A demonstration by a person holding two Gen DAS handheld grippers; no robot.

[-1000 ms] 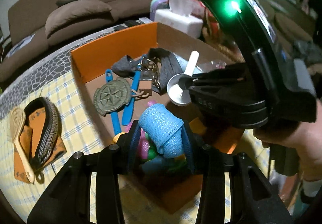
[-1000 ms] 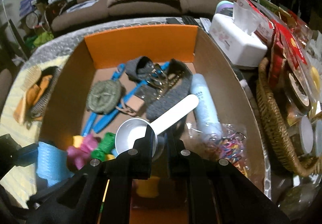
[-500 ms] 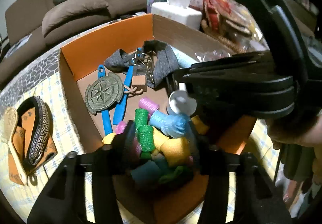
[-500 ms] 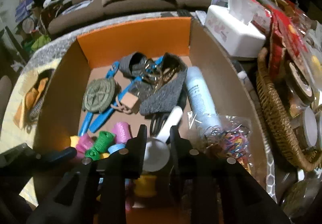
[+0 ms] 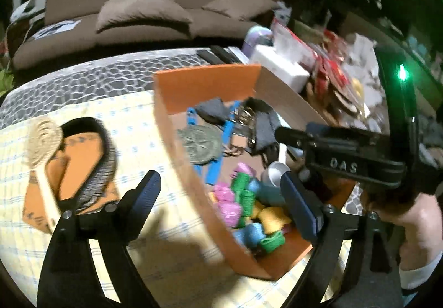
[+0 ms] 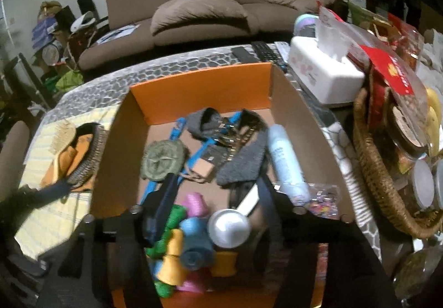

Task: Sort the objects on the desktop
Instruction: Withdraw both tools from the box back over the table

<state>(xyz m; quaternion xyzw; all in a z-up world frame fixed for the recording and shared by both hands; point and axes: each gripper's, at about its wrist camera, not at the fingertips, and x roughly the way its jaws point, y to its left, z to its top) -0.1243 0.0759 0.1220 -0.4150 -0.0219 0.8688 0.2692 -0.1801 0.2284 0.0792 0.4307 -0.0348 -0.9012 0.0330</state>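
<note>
An orange cardboard box (image 5: 205,83) (image 6: 199,92) holds colourful hair rollers (image 5: 243,205) (image 6: 191,227), a round green medallion (image 6: 162,159), grey fabric and a pale tube (image 6: 285,161). A white scoop (image 6: 229,226) (image 5: 274,172) lies on the rollers between my right fingers. My left gripper (image 5: 221,197) is open and empty, straddling the box's near-left wall. My right gripper (image 6: 216,197) is open above the box. On the checked cloth left of the box lie a woven brush (image 5: 43,139) and a black-rimmed orange slipper-like item (image 5: 83,158).
A white tissue box (image 6: 324,72), remote controls (image 6: 260,51) and a wicker basket (image 6: 379,177) of snacks stand right of the box. A brown sofa (image 6: 199,11) is behind the table. The right gripper's body (image 5: 346,158) crosses the left wrist view.
My left gripper dropped the blue roller into the box, opened wide and swung left. My right gripper released the white scoop onto the rollers and opened.
</note>
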